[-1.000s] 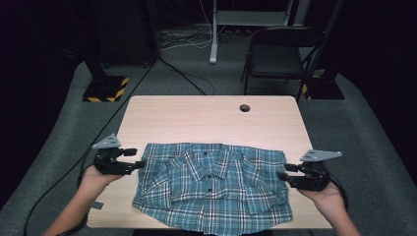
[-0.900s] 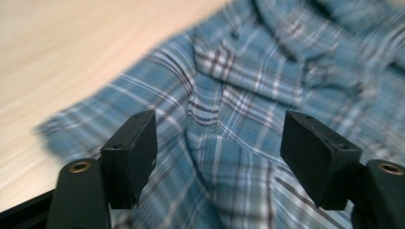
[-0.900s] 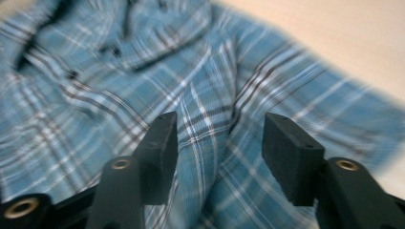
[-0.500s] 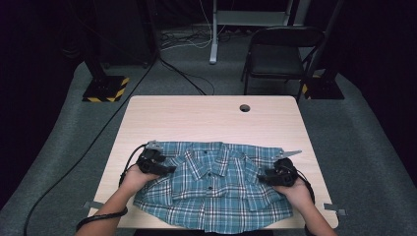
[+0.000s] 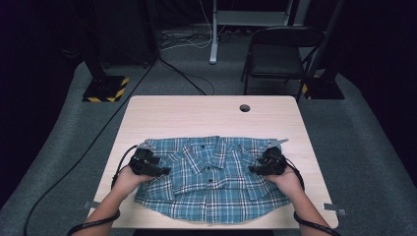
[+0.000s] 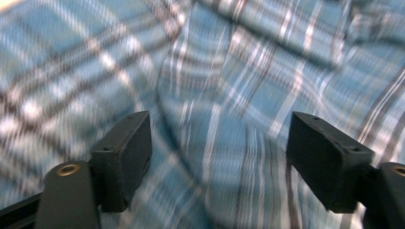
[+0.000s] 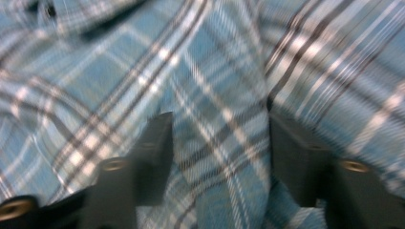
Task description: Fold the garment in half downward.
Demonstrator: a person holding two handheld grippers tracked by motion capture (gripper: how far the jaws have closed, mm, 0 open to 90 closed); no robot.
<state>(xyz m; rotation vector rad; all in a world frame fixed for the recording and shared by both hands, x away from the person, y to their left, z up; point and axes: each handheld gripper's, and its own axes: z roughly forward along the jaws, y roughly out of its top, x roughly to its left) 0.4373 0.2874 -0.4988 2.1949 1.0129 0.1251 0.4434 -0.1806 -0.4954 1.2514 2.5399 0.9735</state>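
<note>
A blue plaid shirt (image 5: 211, 174) lies spread flat on the near half of the table (image 5: 206, 115), collar toward the far side, hem at the near edge. It is buttoned, front up, with a few soft folds across the chest.

Left gripper (image 5: 158, 169) sits over the shirt's left edge, near the sleeve. The left hand (image 5: 127, 181) comes in from the bottom, and a cable loops off the gripper's back. In the left gripper view the two black jaws stand wide apart, plaid cloth (image 6: 215, 119) close beneath and between them, blurred. The pads do not press on the fabric, so this gripper is released; its jaws have just been opening.

Right gripper (image 5: 255, 169) sits over the shirt's right edge, mirrored to the left one. The right hand (image 5: 287, 179) is behind it, with a cable round the wrist. In the right gripper view the jaws stand apart with a raised ridge of cloth (image 7: 224, 143) running up between them. The view is blurred; the right jaw lies right at the fold, the left one shows a gap. No clamp is seen, so it reads as unclenched, with fabric between the jaws. Its jaws have just been opening a little.

A round cable hole (image 5: 244, 107) marks the far part of the table top. A black chair (image 5: 278, 56) stands beyond the table on grey carpet.
</note>
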